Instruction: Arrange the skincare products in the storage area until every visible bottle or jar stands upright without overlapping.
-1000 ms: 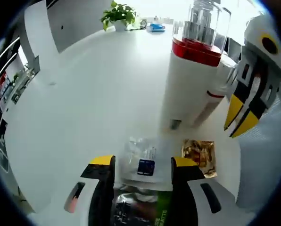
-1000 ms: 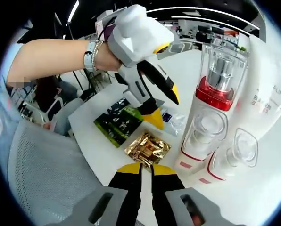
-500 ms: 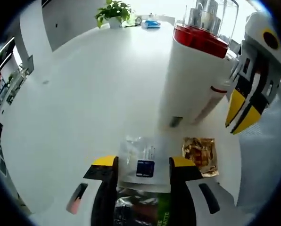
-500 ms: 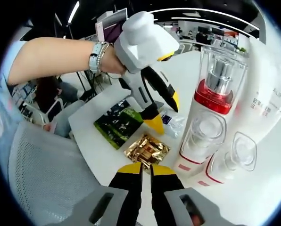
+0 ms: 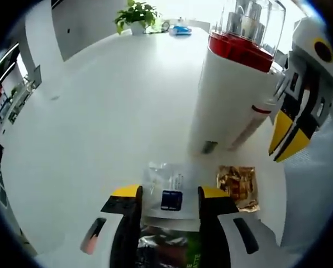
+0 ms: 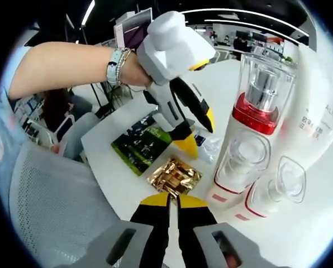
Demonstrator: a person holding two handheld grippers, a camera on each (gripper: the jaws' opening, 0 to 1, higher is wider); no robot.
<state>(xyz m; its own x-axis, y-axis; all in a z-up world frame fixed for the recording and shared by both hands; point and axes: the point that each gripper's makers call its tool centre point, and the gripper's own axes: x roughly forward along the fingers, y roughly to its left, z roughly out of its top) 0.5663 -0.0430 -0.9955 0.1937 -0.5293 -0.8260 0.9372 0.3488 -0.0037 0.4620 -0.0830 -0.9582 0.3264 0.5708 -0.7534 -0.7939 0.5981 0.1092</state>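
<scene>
Left gripper view: left tongs [image 5: 169, 196] spread apart over a clear plastic sachet with a blue label [image 5: 167, 187] lying flat on the white bench [image 5: 99, 111], holding nothing. Gold foil sachet [image 5: 237, 185] beside it, also flat. Tall white pump bottle with red collar and clear cap [image 5: 231, 89] stands upright. Right gripper view: right tongs [image 6: 170, 202] closed together, empty; dark green packet [image 6: 140, 142] flat; second, shorter white bottle [image 6: 274, 190] upright just beside the tall one. Judgement: bottles done, sachets untidied.

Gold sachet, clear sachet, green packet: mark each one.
gold sachet [image 6: 175, 175], right gripper view, middle of the foil.
clear sachet [image 5: 167, 190], left gripper view, middle.
green packet [image 6: 141, 144], right gripper view, its printed face.
</scene>
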